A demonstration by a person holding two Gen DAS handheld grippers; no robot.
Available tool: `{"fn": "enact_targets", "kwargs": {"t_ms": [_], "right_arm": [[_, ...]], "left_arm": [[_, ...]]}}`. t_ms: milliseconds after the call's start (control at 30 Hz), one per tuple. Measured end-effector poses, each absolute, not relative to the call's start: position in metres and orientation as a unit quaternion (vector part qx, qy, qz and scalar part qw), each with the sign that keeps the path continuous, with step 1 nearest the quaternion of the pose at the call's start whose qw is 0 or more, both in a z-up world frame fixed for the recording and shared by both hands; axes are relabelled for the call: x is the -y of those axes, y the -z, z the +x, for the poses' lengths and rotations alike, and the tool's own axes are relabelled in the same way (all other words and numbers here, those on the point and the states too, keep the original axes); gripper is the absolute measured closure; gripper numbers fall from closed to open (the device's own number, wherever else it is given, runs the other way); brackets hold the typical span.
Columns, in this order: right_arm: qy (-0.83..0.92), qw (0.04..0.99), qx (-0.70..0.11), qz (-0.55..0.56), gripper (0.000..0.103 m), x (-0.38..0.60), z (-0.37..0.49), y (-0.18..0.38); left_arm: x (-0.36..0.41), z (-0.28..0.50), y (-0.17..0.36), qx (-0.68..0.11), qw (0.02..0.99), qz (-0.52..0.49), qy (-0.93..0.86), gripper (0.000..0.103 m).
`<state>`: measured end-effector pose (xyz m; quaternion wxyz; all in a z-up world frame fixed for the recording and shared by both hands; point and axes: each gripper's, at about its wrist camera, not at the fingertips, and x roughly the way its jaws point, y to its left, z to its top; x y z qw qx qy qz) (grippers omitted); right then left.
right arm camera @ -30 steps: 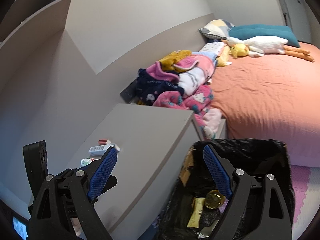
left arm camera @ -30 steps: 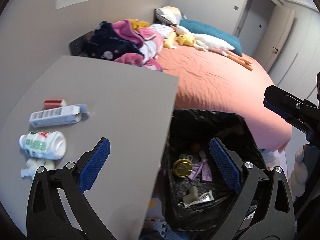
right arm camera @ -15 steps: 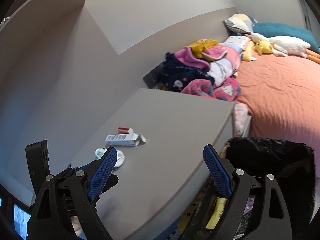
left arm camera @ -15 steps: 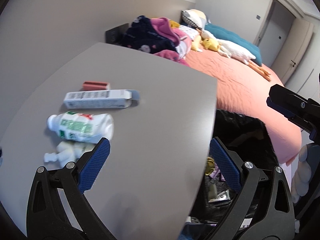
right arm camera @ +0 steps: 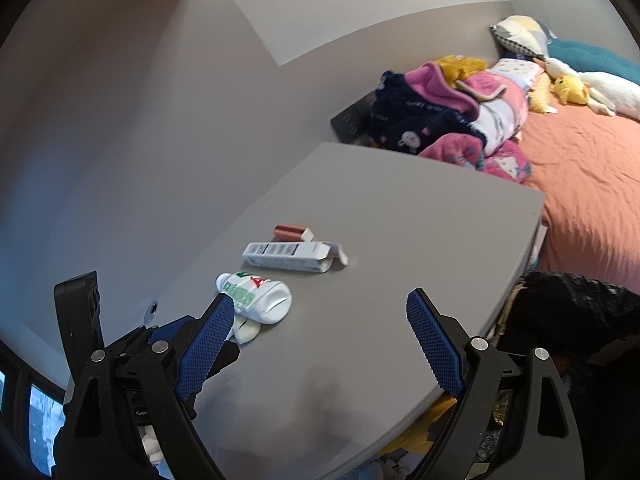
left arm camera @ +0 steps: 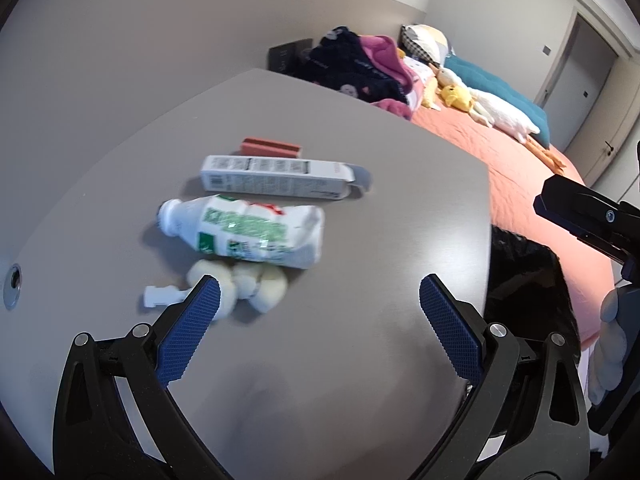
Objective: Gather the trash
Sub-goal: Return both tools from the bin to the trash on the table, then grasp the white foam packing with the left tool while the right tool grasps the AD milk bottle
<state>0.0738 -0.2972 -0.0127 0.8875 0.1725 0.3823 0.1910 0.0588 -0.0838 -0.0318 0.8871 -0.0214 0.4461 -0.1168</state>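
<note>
While both grippers hang over the gray tabletop (left arm camera: 360, 360), neither has anything in it: the left gripper (left arm camera: 318, 330) and right gripper (right arm camera: 320, 344) both sit spread wide and empty. The trash is a little cluster toward the far left of the tabletop: a crumpled white bottle (left arm camera: 256, 230) lying on its side, long axis running left to right, a long white box (left arm camera: 280, 178) parallel behind it, a small red box (left arm camera: 271, 147) further back, and a squashed pale bottle (left arm camera: 248, 286) right by the left gripper's left finger. Left looks nearer to me. The black trash bag (right arm camera: 568, 312) sits off the tabletop's right edge beside the bed (right arm camera: 592, 184); can't really see what's inside.
</note>
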Motion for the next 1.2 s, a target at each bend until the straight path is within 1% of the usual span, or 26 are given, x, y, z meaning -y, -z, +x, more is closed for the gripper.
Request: {"fn": "enact_targets", "kwargs": {"t_ms": [200,567,633,733,767,900,1000,1200], "right_arm": [[-0.196,0.882,-0.392,0.171,0.015,0.283,0.083,0.018],[-0.199,0.872,-0.414,0.171,0.015,0.263,0.100,0.032],[-0.200,0.870,-0.417,0.170,0.015,0.259,0.104,0.034],[-0.203,0.868,-0.422,0.168,0.015,0.252,0.110,0.037],[-0.205,0.867,-0.423,0.167,0.015,0.250,0.111,0.038],[-0.212,0.864,-0.428,0.160,0.015,0.239,0.118,0.041],[-0.219,0.861,-0.434,0.154,0.015,0.230,0.123,0.044],[-0.238,0.854,-0.444,0.131,0.015,0.208,0.135,0.048]], "left_arm": [[0.066,0.069,0.045,-0.456,0.884,-0.013,0.105,0.007],[0.050,0.091,0.073,-0.477,0.872,0.038,0.101,0.007],[0.049,0.093,0.077,-0.478,0.871,0.044,0.105,0.008],[0.045,0.097,0.083,-0.485,0.866,0.043,0.112,0.020],[0.044,0.099,0.086,-0.490,0.863,0.039,0.117,0.028],[0.041,0.099,0.089,-0.486,0.863,0.035,0.132,0.039],[0.041,0.094,0.089,-0.480,0.866,0.033,0.137,0.045],[0.026,0.084,0.085,-0.474,0.871,-0.003,0.131,0.049]]}}
